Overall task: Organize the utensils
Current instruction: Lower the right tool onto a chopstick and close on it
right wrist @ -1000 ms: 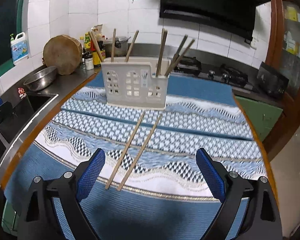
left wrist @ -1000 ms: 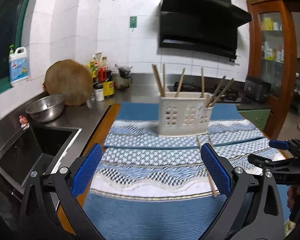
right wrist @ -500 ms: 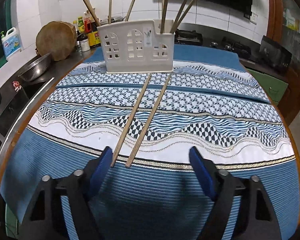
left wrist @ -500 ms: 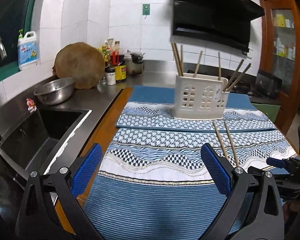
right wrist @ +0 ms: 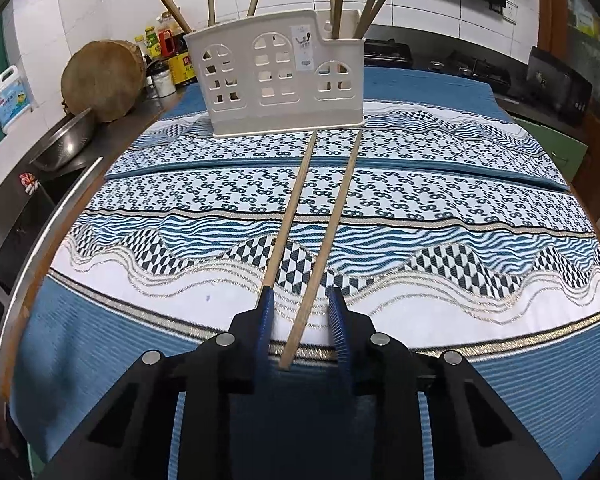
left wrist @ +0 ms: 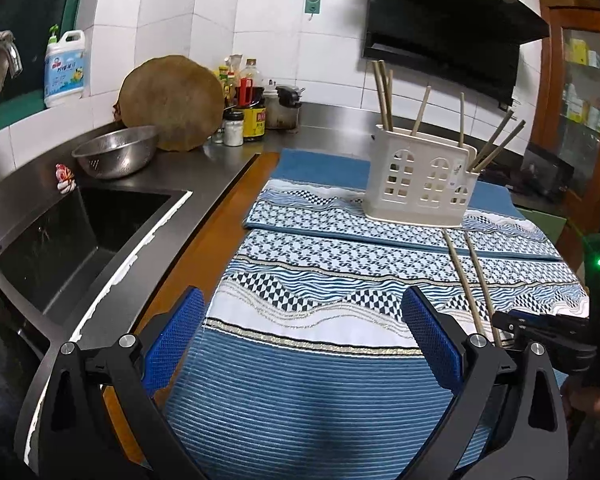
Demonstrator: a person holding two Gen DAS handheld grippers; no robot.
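Note:
Two wooden chopsticks lie side by side on the patterned blue mat (right wrist: pixel 500 216), pointing at the white utensil holder (right wrist: pixel 276 80), which holds several upright chopsticks. My right gripper (right wrist: pixel 302 312) is low over the mat, jaws narrowed around the near end of the right chopstick (right wrist: pixel 328 240); a gap shows on both sides of it. The left chopstick (right wrist: pixel 290 208) runs just outside the left finger. My left gripper (left wrist: pixel 300 344) is wide open and empty above the mat's near left part. The left wrist view shows both chopsticks (left wrist: pixel 474 280) and the holder (left wrist: pixel 420 184).
A sink (left wrist: pixel 72 236) lies left of the mat, with a steel bowl (left wrist: pixel 116 156), a round wooden board (left wrist: pixel 172 102) and sauce bottles (left wrist: pixel 252 108) behind it. A stove (right wrist: pixel 472 72) stands at the back right. The right gripper's body (left wrist: pixel 552 340) shows at the left wrist view's right edge.
My right gripper has moved forward and down to the chopsticks' near ends and narrowed its jaws around the right one. My left gripper has drifted left, staying open.

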